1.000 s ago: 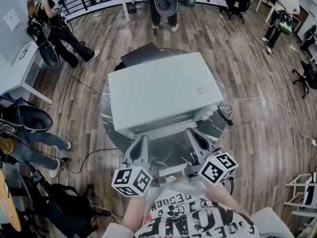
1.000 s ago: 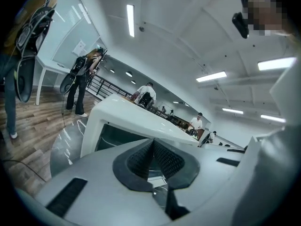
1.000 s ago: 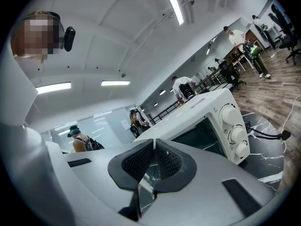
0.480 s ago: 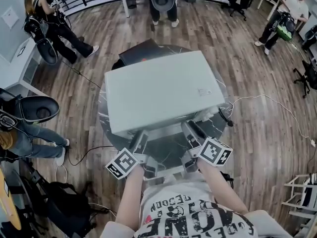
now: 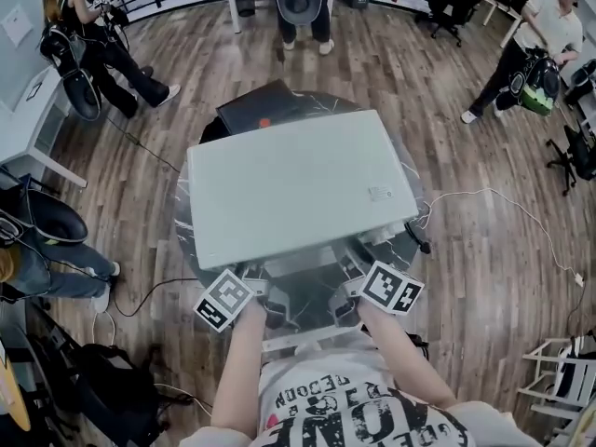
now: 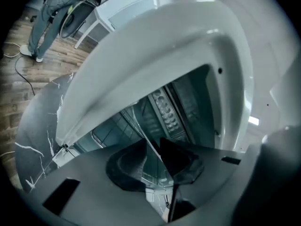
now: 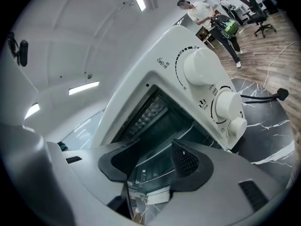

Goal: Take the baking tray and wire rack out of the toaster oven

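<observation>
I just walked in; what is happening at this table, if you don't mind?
A person holds a gripper in each hand at the open front of a white toaster oven on a marble table. The right gripper has its jaws apart, empty. The left gripper has its jaws close, a thin metal edge between them; whether they grip it is unclear. Nothing is out yet.

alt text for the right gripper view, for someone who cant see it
The right gripper, jaws apart and empty, points into the open white toaster oven, where a wire rack sits in the dark cavity. Three white knobs line the oven's right side, and it stands on a dark marbled table.
</observation>
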The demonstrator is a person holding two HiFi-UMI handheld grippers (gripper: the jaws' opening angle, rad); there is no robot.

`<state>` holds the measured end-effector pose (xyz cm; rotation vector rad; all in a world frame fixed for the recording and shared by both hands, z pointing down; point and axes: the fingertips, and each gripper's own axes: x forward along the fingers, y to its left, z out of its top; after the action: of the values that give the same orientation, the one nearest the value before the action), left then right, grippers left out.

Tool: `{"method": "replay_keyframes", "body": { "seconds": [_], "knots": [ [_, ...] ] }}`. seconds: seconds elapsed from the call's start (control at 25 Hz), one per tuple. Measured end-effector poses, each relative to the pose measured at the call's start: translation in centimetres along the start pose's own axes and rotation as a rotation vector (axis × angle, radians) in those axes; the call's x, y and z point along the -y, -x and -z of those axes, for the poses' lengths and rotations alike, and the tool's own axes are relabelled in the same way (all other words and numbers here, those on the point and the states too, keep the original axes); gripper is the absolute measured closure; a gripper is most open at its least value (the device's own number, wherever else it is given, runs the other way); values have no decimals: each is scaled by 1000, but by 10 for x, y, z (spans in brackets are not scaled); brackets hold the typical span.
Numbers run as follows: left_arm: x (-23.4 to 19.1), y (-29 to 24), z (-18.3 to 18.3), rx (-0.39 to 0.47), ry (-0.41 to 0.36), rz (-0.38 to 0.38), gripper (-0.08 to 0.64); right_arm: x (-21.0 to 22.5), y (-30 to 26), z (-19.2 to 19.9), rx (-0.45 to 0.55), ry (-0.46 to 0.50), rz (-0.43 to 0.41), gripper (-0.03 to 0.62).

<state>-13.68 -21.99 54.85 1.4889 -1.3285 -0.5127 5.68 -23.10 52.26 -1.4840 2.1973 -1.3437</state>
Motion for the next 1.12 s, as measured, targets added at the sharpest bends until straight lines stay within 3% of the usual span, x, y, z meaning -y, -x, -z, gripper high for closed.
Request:
{"method": "replay_keyframes", "body": {
  "seconds": [0.32,0.52,0.68,0.76,0.96,1.12],
  "knots": [
    [2,12,6,14,23,0,502,14,-6,2,-25,-39,35,397],
    [-10,27,23,-19,13,-33,538,27,-4,5,-28,-68,68,393],
    [-14,32,32,-12,92,-12,541,36,-1,14,-77,-71,99,388],
    [-16,35,29,5,116,-18,545,38,8,23,-98,-98,110,387],
    [-4,39,29,1,96,7,548,53,28,60,-177,-167,171,377],
    [-8,43,34,-6,128,2,549,71,27,78,-190,-289,206,364]
  ]
}}
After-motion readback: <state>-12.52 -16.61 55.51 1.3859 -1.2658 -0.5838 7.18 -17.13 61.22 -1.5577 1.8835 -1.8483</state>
